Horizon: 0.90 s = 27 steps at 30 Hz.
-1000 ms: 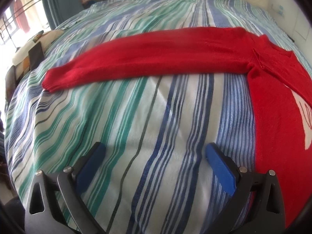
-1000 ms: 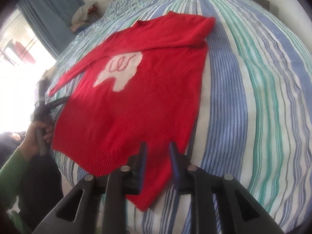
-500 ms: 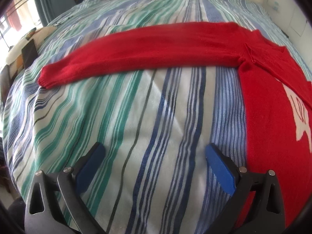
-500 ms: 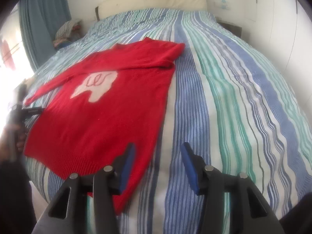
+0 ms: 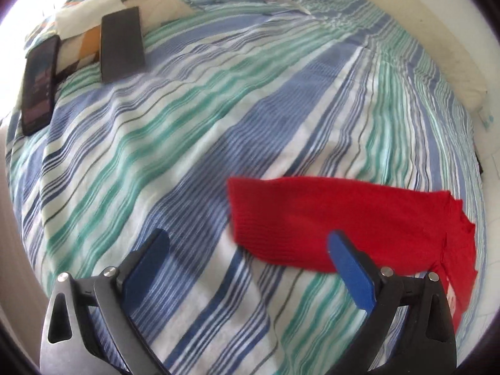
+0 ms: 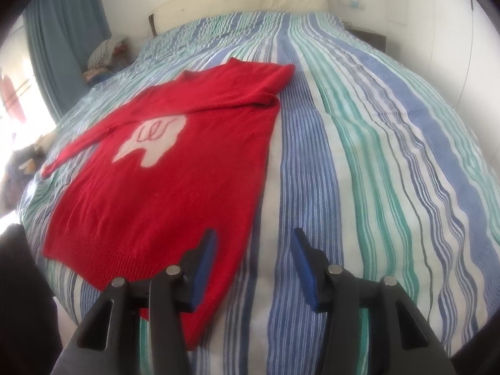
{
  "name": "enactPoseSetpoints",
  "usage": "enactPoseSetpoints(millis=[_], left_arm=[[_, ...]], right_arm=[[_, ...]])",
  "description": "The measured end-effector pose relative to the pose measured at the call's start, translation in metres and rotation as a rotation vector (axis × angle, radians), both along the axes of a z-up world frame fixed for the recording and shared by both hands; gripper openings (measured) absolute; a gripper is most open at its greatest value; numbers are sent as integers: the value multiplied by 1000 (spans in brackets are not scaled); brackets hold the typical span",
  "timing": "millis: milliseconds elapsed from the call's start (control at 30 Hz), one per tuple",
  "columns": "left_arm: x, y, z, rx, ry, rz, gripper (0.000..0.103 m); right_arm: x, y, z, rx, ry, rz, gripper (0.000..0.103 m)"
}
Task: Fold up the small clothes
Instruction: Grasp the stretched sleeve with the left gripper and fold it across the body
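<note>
The left hand-held gripper [image 5: 247, 254] hangs over the striped bed cover [image 5: 218, 109] with its blue pads spread wide and nothing between them; the cuff end of the red sweater's sleeve [image 5: 312, 218] lies just beyond its right pad. The right hand-held gripper [image 6: 253, 259] stands partly open and empty above the sweater's near right corner. The red sweater [image 6: 175, 181] lies flat on the bed, its right sleeve folded across the chest, its left sleeve stretched out sideways. Farther off, two dark phones [image 5: 122, 43] rest near a patterned pillow [image 5: 93, 12].
</note>
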<state>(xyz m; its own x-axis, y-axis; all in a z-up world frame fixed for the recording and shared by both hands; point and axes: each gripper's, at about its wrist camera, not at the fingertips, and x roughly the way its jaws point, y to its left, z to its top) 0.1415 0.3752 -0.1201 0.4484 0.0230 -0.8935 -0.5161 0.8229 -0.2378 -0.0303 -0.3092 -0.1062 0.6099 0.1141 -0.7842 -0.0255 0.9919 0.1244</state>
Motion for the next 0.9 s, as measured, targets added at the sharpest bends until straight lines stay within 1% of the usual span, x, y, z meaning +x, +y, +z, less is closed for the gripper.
enactPoseSetpoints(millis=[67, 100, 133, 167, 200, 233, 267, 300, 333, 400, 433, 467, 500, 533, 567, 600, 633, 700, 767, 800, 833, 867, 900], left_arm=[[3, 2, -6, -40, -11, -19, 98], [6, -1, -7, -57, -23, -45, 93], [10, -5, -10, -73, -25, -70, 83], [13, -7, -14, -94, -15, -90, 76], [16, -11, -19, -113, 6, -103, 48], [19, -13, -24, -104, 40, -110, 15], [20, -14, -25, -74, 74, -111, 13], [18, -13, -23, -40, 90, -93, 14], [15, -10, -18, -7, 101, -62, 18], [12, -2, -10, 76, 125, -11, 21], [11, 1, -7, 119, 141, -1, 21], [11, 3, -5, 137, 150, -5, 23], [10, 5, -3, 124, 140, -14, 30], [9, 7, -1, 95, 115, -23, 45], [8, 8, 1, 71, 87, -30, 54], [7, 8, 4, 58, 58, -36, 68], [6, 6, 5, 53, 34, -42, 76], [13, 1, 1, 45, 19, -59, 78], [22, -3, -11, 15, 34, -67, 75], [26, -6, -17, -8, 39, -74, 55], [30, -12, -23, -23, 53, -90, 15], [33, -17, -26, -24, 71, -112, 6], [33, -25, -21, 12, 74, -129, 6]], right_arm=[[0, 3, -1, -7, 3, 5, 48], [1, 4, -2, -13, 6, 8, 48], [1, 5, -3, -18, 10, 11, 48], [1, 6, -4, -23, 14, 14, 48], [1, 6, -5, -26, 18, 16, 48], [1, 6, -5, -28, 20, 18, 48], [1, 6, -5, -31, 20, 17, 48], [0, 6, -5, -32, 19, 16, 48], [-1, 5, -4, -33, 16, 13, 48], [-4, 3, -3, -30, 13, 3, 48], [-5, 1, -2, -28, 13, -2, 48], [-5, -1, -3, -24, 15, -9, 48], [-5, -2, -3, -18, 17, -14, 48], [-4, -3, -4, -11, 18, -19, 48], [-2, -5, -4, -4, 19, -22, 48], [-1, -5, -5, 0, 21, -23, 48], [0, -5, -5, 0, 21, -23, 48], [0, -3, -6, -5, 22, -16, 48], [0, 0, -7, -13, 26, -7, 48], [0, 1, -7, -18, 28, -3, 48], [0, 2, -8, -22, 31, 1, 48], [0, 2, -8, -24, 33, 2, 48], [0, 2, -9, -24, 34, 2, 49]])
